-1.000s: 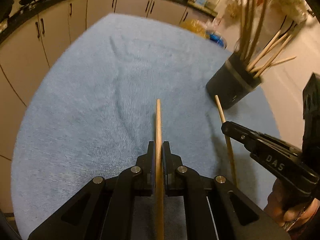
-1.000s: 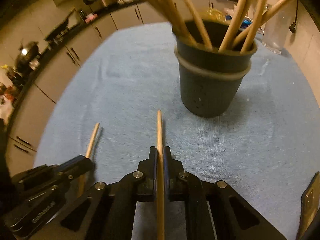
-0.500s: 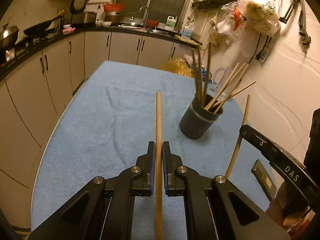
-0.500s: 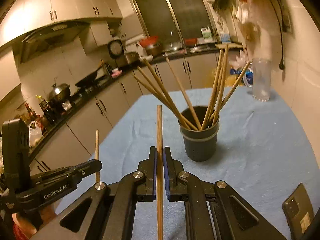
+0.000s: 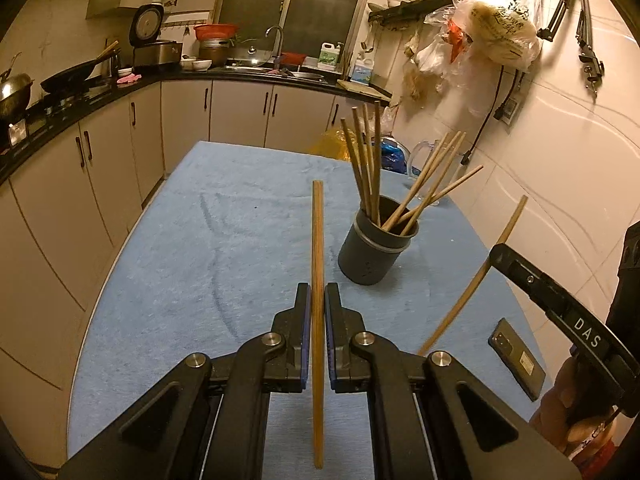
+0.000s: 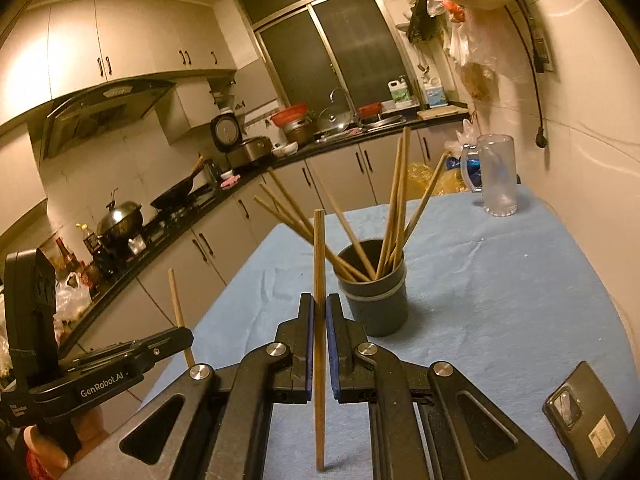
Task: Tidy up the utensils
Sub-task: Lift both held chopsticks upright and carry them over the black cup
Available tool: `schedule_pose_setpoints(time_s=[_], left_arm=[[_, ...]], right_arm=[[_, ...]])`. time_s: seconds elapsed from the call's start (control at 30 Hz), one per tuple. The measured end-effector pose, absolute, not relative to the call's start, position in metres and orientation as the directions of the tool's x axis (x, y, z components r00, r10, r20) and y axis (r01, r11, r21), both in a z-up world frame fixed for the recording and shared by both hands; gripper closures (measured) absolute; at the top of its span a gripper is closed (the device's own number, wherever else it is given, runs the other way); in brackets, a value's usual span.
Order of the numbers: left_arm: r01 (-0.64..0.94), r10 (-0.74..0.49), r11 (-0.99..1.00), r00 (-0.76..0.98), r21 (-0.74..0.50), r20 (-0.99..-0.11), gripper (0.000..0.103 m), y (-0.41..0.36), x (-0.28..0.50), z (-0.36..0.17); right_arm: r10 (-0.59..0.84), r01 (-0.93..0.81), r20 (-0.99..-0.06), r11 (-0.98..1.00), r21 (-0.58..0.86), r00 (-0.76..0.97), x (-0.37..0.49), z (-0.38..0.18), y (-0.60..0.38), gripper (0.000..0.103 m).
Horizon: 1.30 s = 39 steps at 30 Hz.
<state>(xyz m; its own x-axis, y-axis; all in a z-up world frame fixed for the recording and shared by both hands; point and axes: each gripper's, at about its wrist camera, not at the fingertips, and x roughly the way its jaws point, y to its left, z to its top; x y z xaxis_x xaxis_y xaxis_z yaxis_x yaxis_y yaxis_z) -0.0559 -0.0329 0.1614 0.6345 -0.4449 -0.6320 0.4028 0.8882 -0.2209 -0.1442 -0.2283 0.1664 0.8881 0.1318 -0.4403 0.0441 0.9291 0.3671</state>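
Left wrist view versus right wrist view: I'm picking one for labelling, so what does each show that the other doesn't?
Only the left wrist view shows the right gripper from outside, its jaws shut on a chopstick.

Only the right wrist view shows the left gripper from outside, the range hood and the glass mug whole.

Both show the dark holder of chopsticks on the blue cloth, the phone, and their own jaws shut on a chopstick.

"DAS" in white on the right gripper [image 5: 496, 254] arm — and "GenRobot.AI" along the left gripper [image 6: 188, 334] arm, seen from the right wrist.
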Motion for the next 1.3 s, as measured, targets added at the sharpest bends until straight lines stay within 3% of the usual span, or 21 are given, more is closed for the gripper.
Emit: schedule_pose_setpoints(time_s=[1.3], left_arm=[[0.519,-0.534,0.833,0.660,-0.194,-0.528,0.097,-0.099,-0.020,0.264]], right_arm=[[0.028,0.089,-0.280,0.914,0.395,0.960,-0.132,0.261,-0.301,0.096]])
